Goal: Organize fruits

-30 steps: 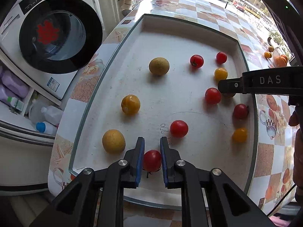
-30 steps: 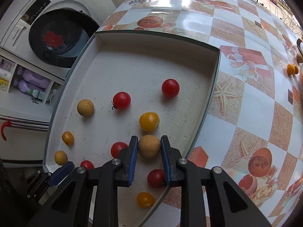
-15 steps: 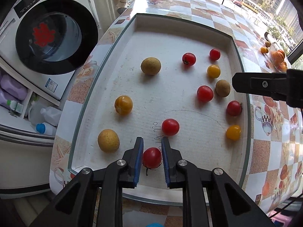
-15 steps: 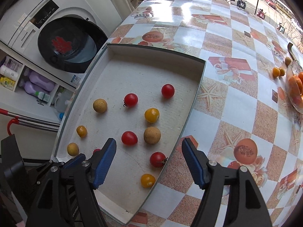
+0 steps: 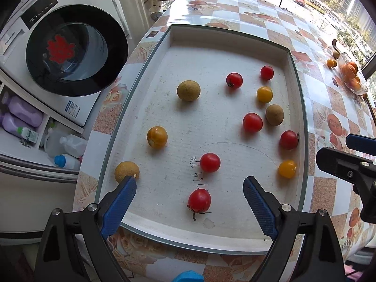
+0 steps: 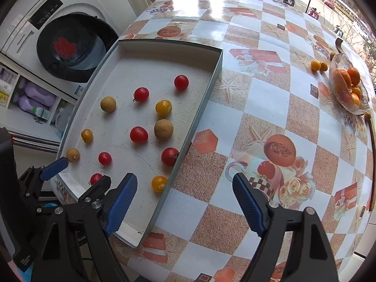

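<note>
Stem of nearest red tomato (image 5: 199, 201) points toward wide-open left gripper (image 5: 189, 196).

A tray (image 5: 303, 108) lies on the table (image 6: 235, 122), at its left edge, with small fruits (image 5: 252, 122) scattered inside, most toward its right and near sides. A washing machine (image 5: 70, 54) stands left of the table, and a bowl of fruit (image 6: 347, 89) sits far right on it
</note>
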Demonstrator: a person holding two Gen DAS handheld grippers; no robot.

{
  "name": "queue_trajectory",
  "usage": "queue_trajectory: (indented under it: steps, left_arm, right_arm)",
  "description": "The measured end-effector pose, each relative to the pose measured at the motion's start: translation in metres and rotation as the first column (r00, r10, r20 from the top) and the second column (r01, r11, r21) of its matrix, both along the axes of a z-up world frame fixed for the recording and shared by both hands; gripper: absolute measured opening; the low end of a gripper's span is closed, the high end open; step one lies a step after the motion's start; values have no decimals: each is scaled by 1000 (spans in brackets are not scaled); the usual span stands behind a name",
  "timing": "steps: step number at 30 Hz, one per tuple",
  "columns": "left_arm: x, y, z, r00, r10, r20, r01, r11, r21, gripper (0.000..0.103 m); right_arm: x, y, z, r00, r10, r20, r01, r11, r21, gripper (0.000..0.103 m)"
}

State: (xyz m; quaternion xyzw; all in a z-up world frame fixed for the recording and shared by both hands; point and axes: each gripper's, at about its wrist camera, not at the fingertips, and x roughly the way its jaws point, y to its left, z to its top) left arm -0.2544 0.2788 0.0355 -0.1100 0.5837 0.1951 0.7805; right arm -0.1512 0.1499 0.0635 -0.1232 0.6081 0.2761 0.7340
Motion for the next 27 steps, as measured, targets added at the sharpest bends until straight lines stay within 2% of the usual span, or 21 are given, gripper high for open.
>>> queue_trajectory:
  steps: [3,13,27]
  left_arm:
    - [-1,0,2,1000,0,-22,0,1000,16,93]
    - [-3,-8,2,998,-28,-59,27,999,-25,93]
    - [-3,-17,3,995,-61,-85,62,998,3,93]
  right_arm:
    - [-3,-6,0,1000,-6,5,6,1000,-18,103]
    - [-5,-14,-2,1000,-20,-11,20,998,-55,103]
    - [-8,-10,-4,1000,-8,-21,7,998,-64,103]
